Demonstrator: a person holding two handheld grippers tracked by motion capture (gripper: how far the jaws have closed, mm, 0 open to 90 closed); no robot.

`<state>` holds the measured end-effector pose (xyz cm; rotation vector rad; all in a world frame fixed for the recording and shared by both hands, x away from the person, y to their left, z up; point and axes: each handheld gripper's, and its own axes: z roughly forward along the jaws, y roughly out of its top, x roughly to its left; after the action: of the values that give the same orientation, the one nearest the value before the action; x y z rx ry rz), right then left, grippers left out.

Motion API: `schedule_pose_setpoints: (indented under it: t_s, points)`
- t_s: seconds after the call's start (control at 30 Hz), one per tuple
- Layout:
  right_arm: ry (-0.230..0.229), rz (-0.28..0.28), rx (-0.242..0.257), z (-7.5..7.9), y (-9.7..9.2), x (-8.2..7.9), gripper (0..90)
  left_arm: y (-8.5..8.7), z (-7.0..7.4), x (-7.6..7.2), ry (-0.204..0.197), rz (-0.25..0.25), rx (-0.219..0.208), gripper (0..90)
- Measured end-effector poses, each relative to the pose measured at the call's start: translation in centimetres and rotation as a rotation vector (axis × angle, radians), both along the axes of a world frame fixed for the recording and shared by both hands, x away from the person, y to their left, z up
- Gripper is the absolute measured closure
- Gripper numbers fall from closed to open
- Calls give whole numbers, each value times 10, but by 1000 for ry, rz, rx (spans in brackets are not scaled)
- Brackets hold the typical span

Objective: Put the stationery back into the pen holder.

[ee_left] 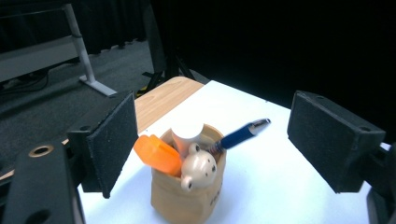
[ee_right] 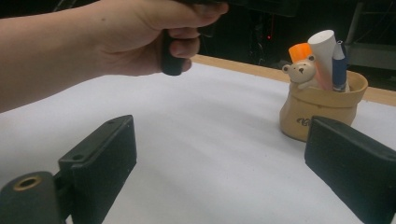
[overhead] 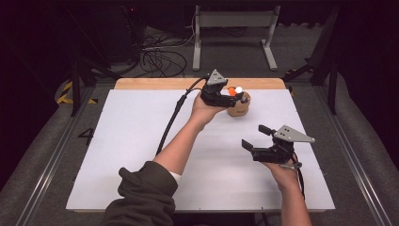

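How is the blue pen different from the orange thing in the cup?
The blue pen is thin and dark and leans far out past the tan cup's rim. The orange thing is fat and bright, and tilts the other way, staying near the rim. Both stand inside the same cup, beside a little bear.
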<state>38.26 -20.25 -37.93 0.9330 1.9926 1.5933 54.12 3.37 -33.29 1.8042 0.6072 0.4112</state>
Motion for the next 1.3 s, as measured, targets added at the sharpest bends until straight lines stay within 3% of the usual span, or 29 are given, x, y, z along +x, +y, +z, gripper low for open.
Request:
schedule_pose_setpoints:
  t_s: [0.37,0.77,1.07,1.3]
  points:
    - [-1,-1,1,0,2,-1,94,32,5,-25,-16,-12,-19,114]
    - [-22,16,10,2,3,-2,81,64,13,-56,-67,-20,-36,80]
    - [-23,19,10,1,3,-2,68,89,14,-77,-66,-28,-53,56]
    - [-29,17,12,2,4,-3,60,113,14,-92,-67,-6,-63,45]
